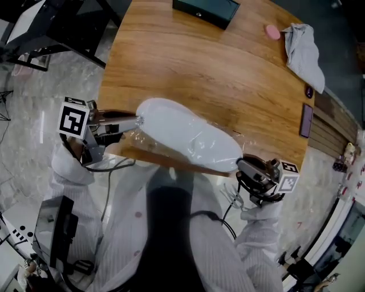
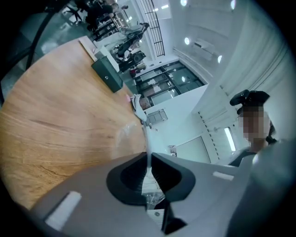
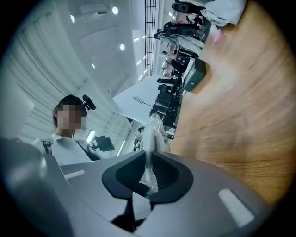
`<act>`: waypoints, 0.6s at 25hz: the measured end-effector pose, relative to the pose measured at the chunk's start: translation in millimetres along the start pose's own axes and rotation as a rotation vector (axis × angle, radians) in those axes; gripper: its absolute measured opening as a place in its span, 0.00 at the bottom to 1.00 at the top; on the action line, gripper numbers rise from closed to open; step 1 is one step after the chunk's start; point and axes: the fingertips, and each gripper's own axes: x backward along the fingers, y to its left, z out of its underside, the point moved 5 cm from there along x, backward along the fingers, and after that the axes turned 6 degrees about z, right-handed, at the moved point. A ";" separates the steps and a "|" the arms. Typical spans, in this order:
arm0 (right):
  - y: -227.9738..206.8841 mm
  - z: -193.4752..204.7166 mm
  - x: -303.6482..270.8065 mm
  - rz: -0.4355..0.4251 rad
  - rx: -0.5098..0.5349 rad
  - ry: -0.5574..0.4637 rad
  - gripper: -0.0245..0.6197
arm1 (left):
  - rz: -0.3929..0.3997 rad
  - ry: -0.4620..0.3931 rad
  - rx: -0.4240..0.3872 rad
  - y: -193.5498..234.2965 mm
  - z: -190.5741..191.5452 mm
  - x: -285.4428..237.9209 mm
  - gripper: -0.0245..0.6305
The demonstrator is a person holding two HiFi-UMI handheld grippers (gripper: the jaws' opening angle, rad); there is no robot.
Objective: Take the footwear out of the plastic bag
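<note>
A clear plastic bag (image 1: 212,149) with white footwear (image 1: 177,126) inside hangs lifted over the near edge of the wooden table (image 1: 217,74). It is stretched between my two grippers. My left gripper (image 1: 138,121) pinches the bag's left end. In the left gripper view, the left gripper (image 2: 148,157) has its pads pressed on a thin edge of plastic film (image 2: 146,139). My right gripper (image 1: 239,163) holds the bag's right end. The right gripper (image 3: 149,155) is seen clamped on crinkled plastic (image 3: 152,132) in its own view. The footwear itself shows in neither gripper view.
At the table's far side lies a dark green box (image 1: 206,10). A pink object (image 1: 273,32) and a grey cloth (image 1: 305,54) lie at the far right, with a dark phone (image 1: 306,120) near the right edge. The person's white coat fills the foreground.
</note>
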 end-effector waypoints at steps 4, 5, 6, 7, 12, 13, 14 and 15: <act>9.0 -7.4 5.0 -0.001 0.031 -0.040 0.10 | 0.004 -0.042 -0.040 -11.9 -7.8 13.6 0.08; 10.1 -8.8 6.6 0.004 0.037 -0.047 0.06 | 0.003 -0.051 -0.047 -14.3 -9.8 17.3 0.08; 10.5 -10.0 9.1 0.010 0.039 -0.054 0.06 | 0.000 -0.059 -0.052 -16.4 -11.6 20.6 0.08; 10.4 -11.0 11.9 0.017 0.039 -0.058 0.06 | -0.005 -0.067 -0.057 -18.3 -13.3 23.8 0.08; 13.5 -12.2 22.0 0.022 0.039 -0.071 0.06 | -0.038 -0.113 -0.079 -26.0 -18.8 42.9 0.08; 14.3 -11.8 23.3 0.023 0.041 -0.073 0.06 | -0.046 -0.123 -0.085 -27.2 -19.4 47.4 0.09; 14.6 -11.4 25.0 0.025 0.042 -0.075 0.06 | -0.053 -0.134 -0.091 -28.3 -20.4 51.9 0.09; 14.7 -11.0 27.3 0.028 0.043 -0.077 0.06 | -0.059 -0.144 -0.097 -29.4 -21.7 56.1 0.09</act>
